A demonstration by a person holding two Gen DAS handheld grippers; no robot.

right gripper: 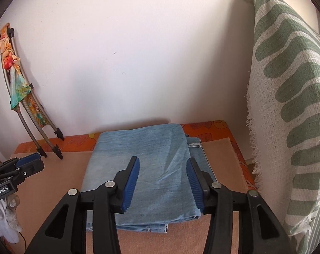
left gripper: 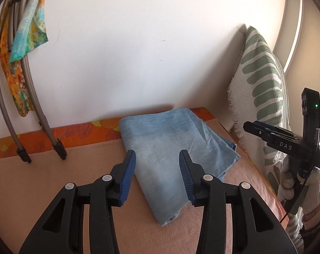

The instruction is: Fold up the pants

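The light blue denim pants [left gripper: 170, 148] lie folded into a compact stack on the peach blanket; they also show in the right wrist view [right gripper: 151, 169]. My left gripper [left gripper: 157, 158] is open and empty, hovering above the near part of the stack. My right gripper [right gripper: 163, 166] is open and empty above the stack's near right side. The right gripper also shows in the left wrist view [left gripper: 253, 127], held off to the right of the pants. The left gripper shows in the right wrist view [right gripper: 31, 160] at the left, away from the pants.
A peach blanket [right gripper: 54, 190] covers the surface, with an orange floral sheet [left gripper: 75, 133] along the wall. A green-and-white patterned cushion [right gripper: 286, 105] stands at the right. Grey metal tubes with colourful scarves [left gripper: 22, 63] lean on the wall at left.
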